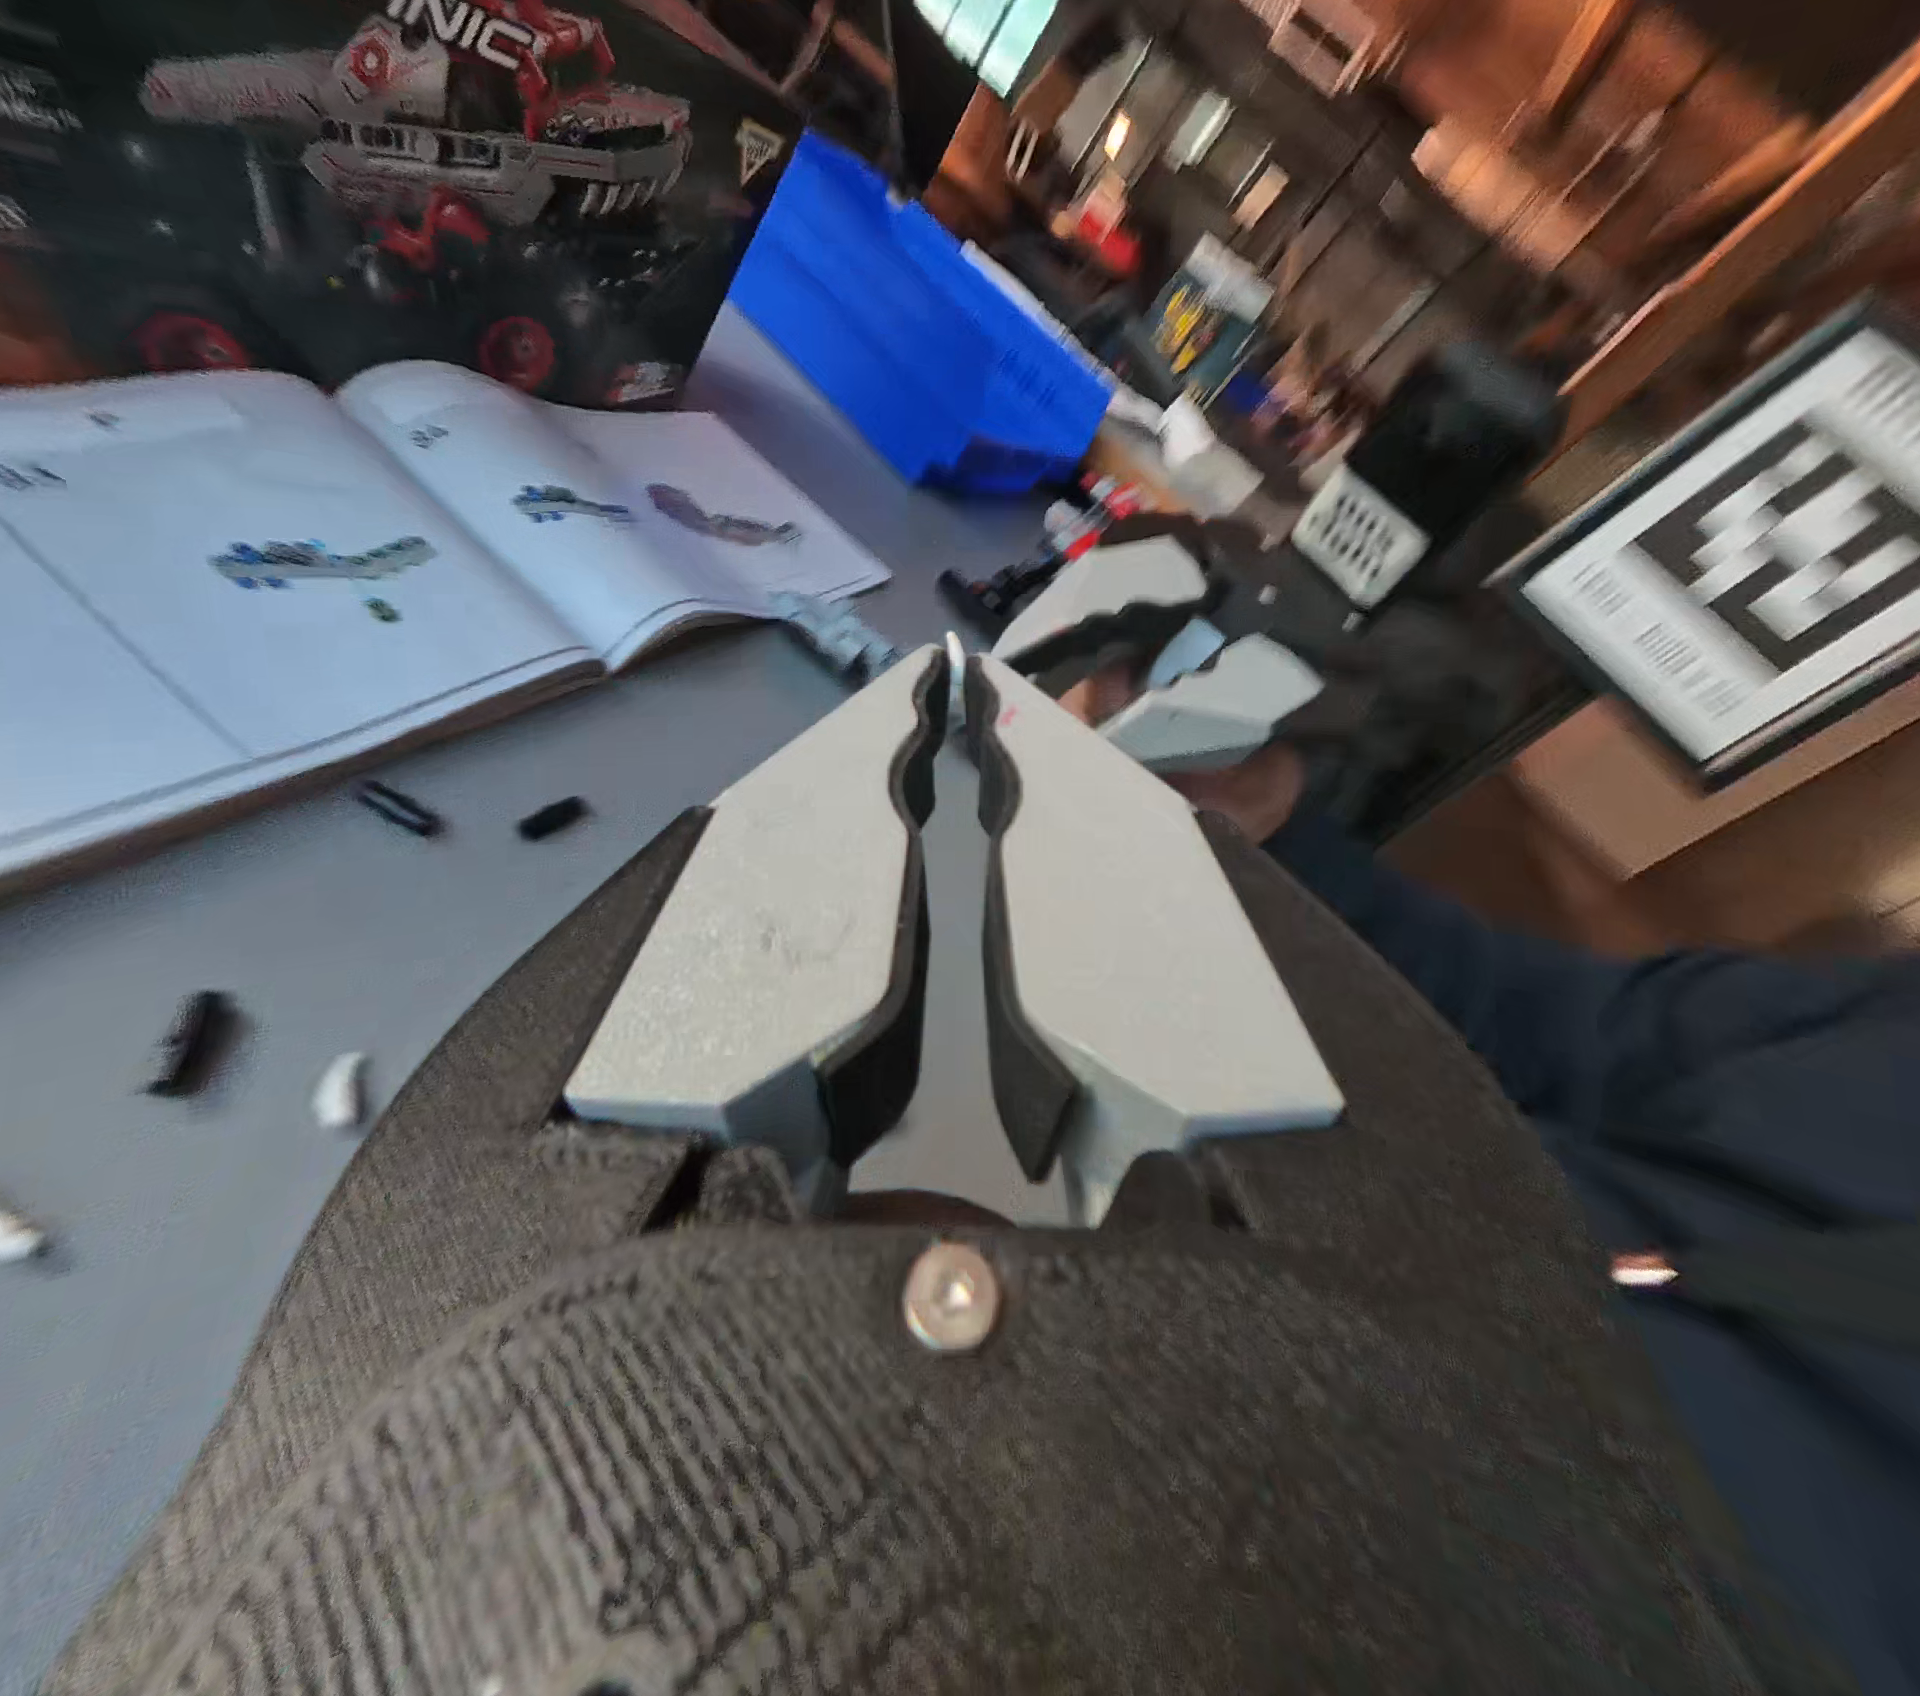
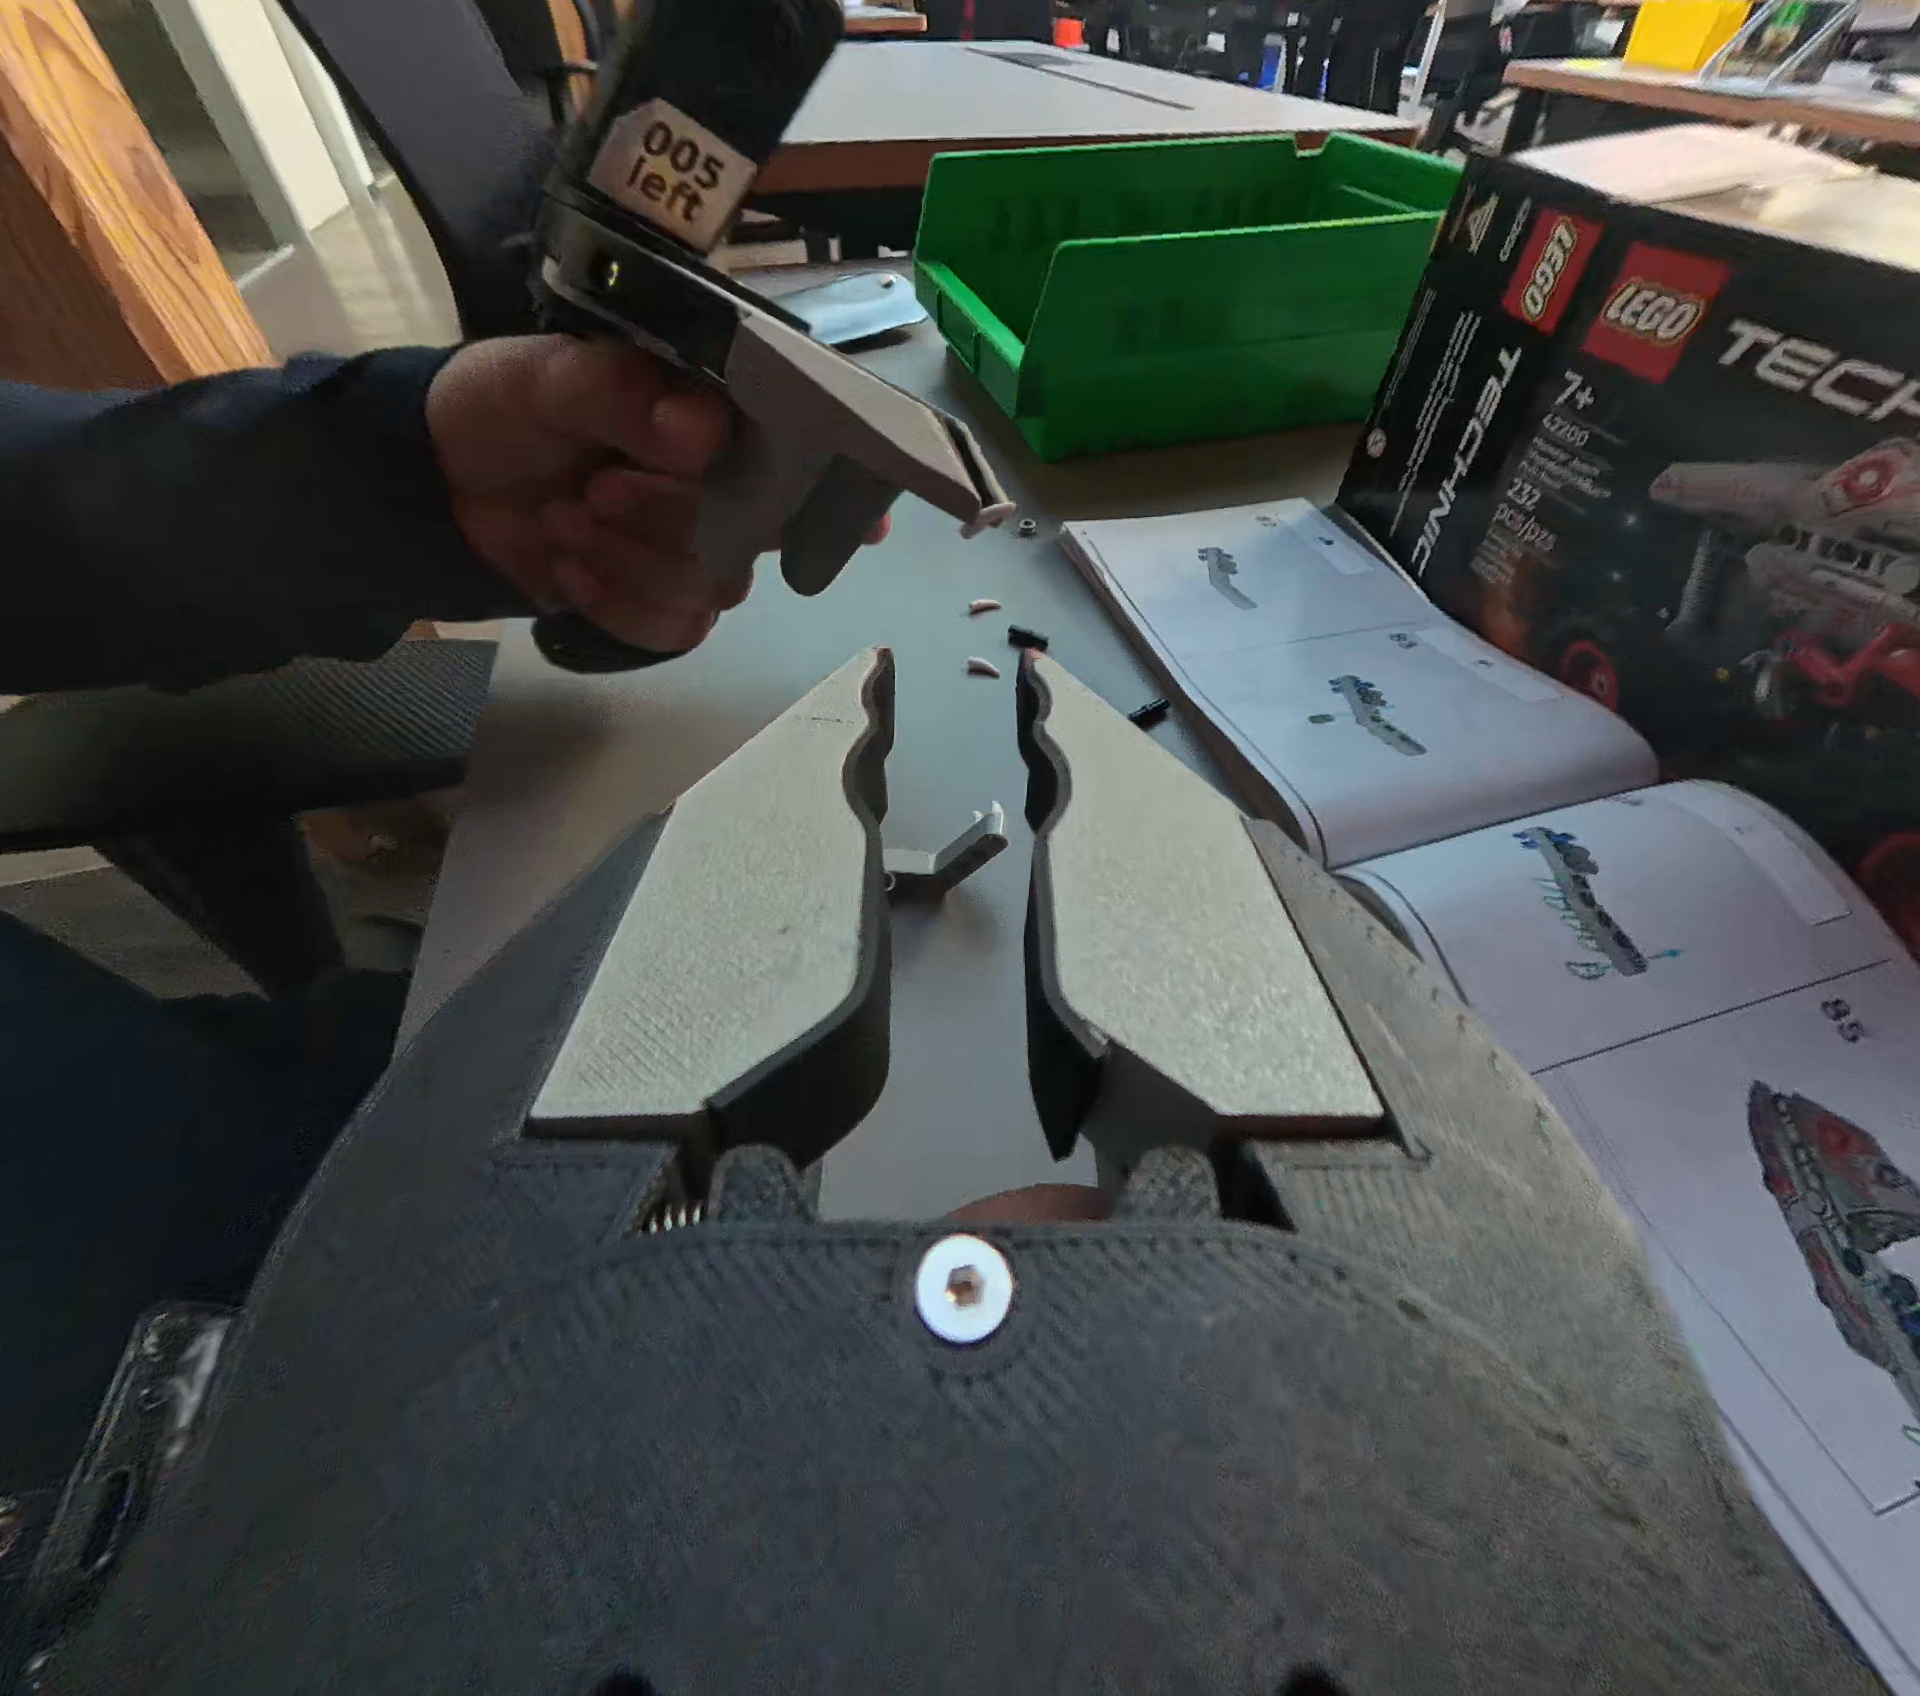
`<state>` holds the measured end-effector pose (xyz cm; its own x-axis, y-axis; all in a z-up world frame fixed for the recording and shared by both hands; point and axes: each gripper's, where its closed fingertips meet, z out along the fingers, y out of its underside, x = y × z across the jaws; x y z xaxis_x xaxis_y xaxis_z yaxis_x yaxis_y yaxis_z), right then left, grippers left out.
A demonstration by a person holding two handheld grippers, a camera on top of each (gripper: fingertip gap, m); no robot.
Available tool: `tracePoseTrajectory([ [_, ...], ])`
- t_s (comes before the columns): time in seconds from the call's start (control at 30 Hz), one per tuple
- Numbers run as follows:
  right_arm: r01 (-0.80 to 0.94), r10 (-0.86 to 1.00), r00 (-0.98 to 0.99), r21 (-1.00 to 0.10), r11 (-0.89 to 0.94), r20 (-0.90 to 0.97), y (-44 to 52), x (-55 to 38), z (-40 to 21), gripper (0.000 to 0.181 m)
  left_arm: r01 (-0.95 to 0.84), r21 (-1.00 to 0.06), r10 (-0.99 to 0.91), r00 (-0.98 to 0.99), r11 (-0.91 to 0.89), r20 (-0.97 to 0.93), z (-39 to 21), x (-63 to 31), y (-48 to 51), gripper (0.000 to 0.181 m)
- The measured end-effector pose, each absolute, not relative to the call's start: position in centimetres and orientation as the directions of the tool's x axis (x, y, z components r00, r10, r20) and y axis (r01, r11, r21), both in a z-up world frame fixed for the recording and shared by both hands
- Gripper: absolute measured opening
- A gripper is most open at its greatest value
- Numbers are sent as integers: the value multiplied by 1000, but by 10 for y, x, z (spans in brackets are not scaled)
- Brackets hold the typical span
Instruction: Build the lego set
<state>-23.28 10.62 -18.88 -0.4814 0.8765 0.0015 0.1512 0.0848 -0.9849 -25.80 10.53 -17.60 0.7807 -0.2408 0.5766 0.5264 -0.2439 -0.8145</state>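
My left gripper (image 1: 956, 685) is shut on a small white tooth-shaped piece (image 1: 954, 659), held above the grey table; it also shows in the right wrist view (image 2: 982, 508), gripped by a hand, with the piece (image 2: 992, 516) at its tip. My right gripper (image 2: 958, 675) is open and empty, low over the table. A grey angled beam (image 2: 951, 854) lies on the table between its fingers. Two more white tooth pieces (image 2: 984, 605) (image 2: 982, 665) and black pins (image 2: 1027, 636) (image 2: 1148, 709) lie just beyond. The right gripper also shows in the left wrist view (image 1: 1143, 638).
An open instruction booklet (image 2: 1351, 670) (image 1: 312, 566) lies on the table in front of the set's box (image 2: 1683, 441) (image 1: 364, 108). A green bin (image 2: 1164, 285) stands at the back, a blue bin (image 1: 914, 327) by the box. Loose black and white pieces (image 1: 192, 1038) (image 1: 341, 1087) lie near the booklet. Both grippers' tips are close together, under 4 cm apart.
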Motion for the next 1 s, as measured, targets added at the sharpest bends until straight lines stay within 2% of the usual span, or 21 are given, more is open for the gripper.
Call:
tracePoseTrajectory([
  [0.13,58,896,-399,-970,237,195,105,-232,-182,23,778,-596,-293,533,-199,794,-164,-251,109,0],
  [0.3,-20,900,-247,-930,367,360,111,-232,-168,20,883,-419,-307,346,-214,887,-165,-236,115,0],
  [0.53,1,890,-214,-911,412,403,114,-233,-171,15,919,-327,-298,256,-218,920,-172,-229,122,0],
  [1.0,34,880,-145,-886,462,453,123,-235,-173,4,974,-205,-282,170,-100,944,-169,-230,131,0],
])
